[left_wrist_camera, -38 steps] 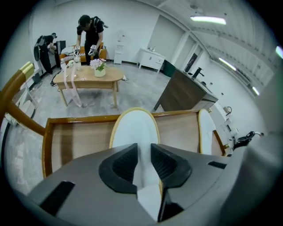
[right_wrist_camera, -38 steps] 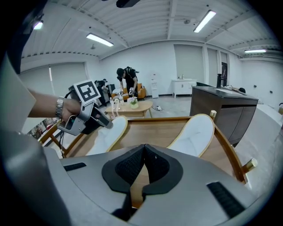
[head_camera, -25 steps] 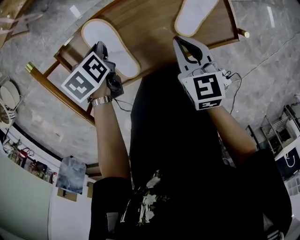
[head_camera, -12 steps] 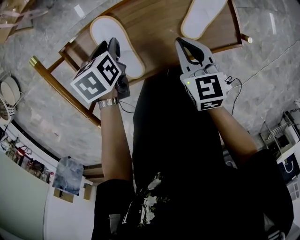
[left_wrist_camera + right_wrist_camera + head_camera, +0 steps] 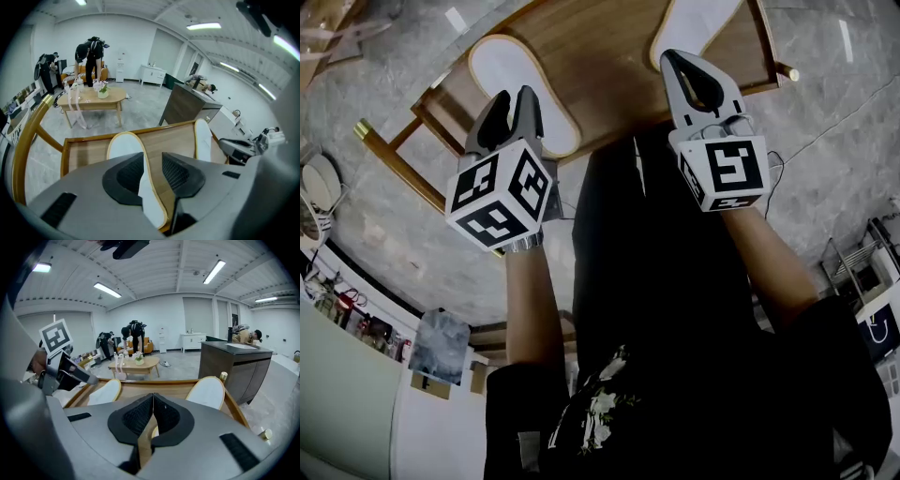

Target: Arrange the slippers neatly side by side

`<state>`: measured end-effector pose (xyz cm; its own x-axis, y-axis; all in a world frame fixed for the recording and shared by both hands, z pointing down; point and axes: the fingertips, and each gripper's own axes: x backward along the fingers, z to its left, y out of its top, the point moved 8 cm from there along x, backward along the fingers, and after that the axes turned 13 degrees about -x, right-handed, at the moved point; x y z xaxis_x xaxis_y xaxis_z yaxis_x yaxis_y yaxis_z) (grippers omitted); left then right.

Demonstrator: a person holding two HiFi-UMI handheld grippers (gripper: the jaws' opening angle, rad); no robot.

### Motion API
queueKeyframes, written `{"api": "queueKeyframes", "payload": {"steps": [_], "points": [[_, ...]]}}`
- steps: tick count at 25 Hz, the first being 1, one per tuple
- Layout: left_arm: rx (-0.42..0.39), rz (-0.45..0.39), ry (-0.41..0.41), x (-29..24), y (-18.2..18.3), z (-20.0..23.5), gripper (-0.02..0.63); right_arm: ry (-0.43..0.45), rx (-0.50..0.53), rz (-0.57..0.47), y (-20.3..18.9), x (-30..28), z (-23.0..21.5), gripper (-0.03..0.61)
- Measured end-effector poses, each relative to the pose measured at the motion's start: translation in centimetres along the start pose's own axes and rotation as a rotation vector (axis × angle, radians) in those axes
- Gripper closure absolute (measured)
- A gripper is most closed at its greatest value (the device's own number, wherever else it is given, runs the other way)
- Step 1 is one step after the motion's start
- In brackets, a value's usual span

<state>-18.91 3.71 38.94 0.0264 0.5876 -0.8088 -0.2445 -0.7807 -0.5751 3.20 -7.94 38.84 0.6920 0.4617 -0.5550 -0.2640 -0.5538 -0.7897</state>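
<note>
The left gripper has just been opening. Its fingers stand apart, and the left slipper lies below and beyond their gap, not pinched. The right gripper has its fingers closed on nothing, with the right slipper just ahead of them, well apart from its mate. Both slippers look light, soft and floppy (thin, hotel-type), so pinching the bound edge seems best. The rimmed wooden table looks smooth, and marble floor surrounds it.

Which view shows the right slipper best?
The right gripper view: the right slipper shows broad there, only its near end hidden. The head view cuts it off; the left gripper view shows a narrow strip.
</note>
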Motion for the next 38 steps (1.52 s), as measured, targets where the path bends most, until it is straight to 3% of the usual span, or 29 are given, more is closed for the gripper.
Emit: {"api": "queueKeyframes", "payload": {"steps": [6,13,17,29,38], "points": [[-0.025,-0.007,-0.046,-1.5,1.0,-4.1,0.501,-0.006,-0.009,-0.017,0.6,0.3,-1.8,0.577],[-0.043,-0.013,-0.077,-3.2,2.4,-7.6,0.579,-0.014,-0.028,-0.020,1.1,0.8,-4.2,0.575],[-0.052,-0.008,-0.066,-4.1,2.7,-8.6,0.608,-0.019,-0.051,-0.022,1.4,0.5,-5.8,0.520],[-0.112,0.058,-0.121,-6.8,2.5,-14.4,0.612,-0.009,-0.081,-0.016,1.6,-0.7,-9.6,0.483],[-0.101,0.104,-0.169,-7.3,0.9,-17.5,0.612,-0.002,-0.148,0.003,1.0,-2.4,-11.1,0.477]]}}
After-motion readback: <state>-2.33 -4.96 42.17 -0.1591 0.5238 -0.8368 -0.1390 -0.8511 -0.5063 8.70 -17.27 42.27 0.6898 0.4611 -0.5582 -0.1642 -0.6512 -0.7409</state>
